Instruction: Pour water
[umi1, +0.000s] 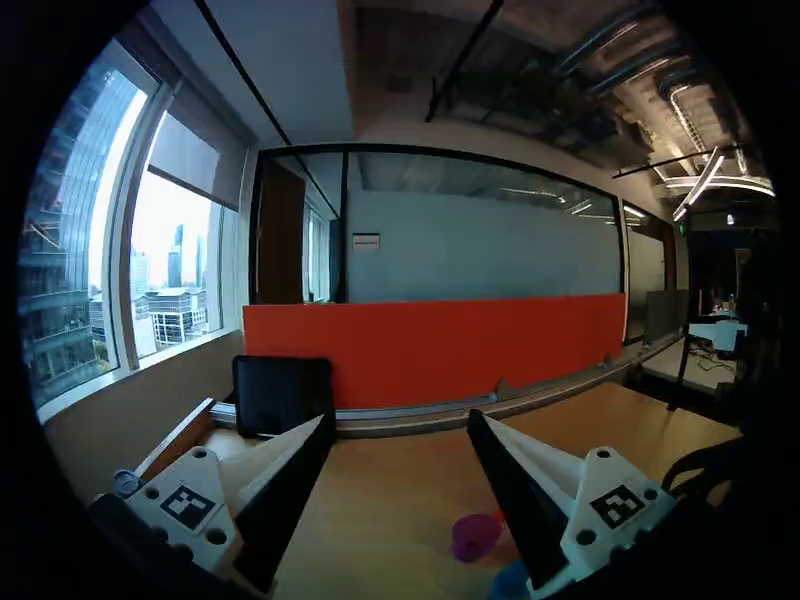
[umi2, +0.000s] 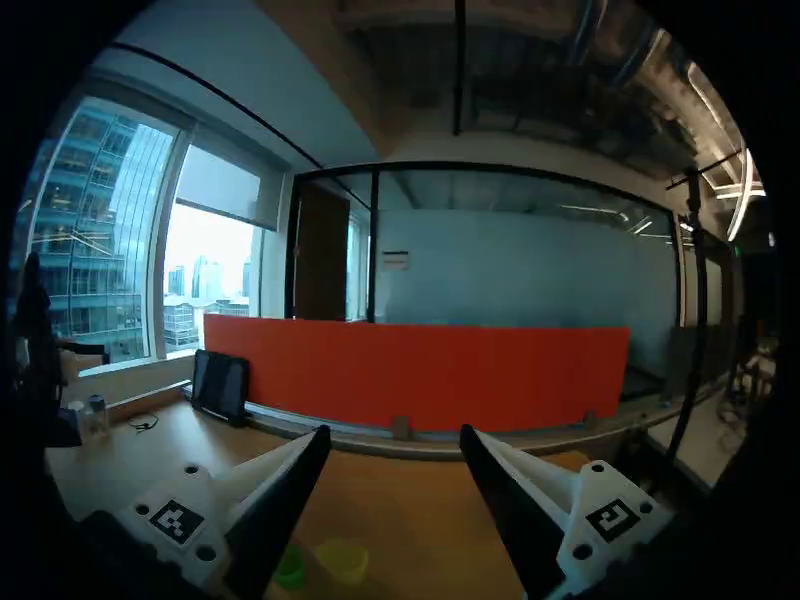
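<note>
Wood desk (umi1: 400, 490) by an orange wall (umi1: 430, 350), with two empty claws up over little cups.

Both claws are wide open and hold nothing: the left gripper (umi1: 398, 416) and the right gripper (umi2: 395, 430) point flat out at the wall, not down. The cups sit low on the desk, under the claws. In the left gripper view, a purple cup (umi1: 474, 536) is down between the fingers, close to the right-hand one, and a blue cup (umi1: 510, 582) is just beside it, even lower. In the right gripper view, a green cup (umi2: 290, 568) and a yellow cup (umi2: 343, 560) sit side by side, down by the left-hand finger. I cannot tell which cup has water or if they stand straight. I think each claw must tip down to reach its own pair.
</note>
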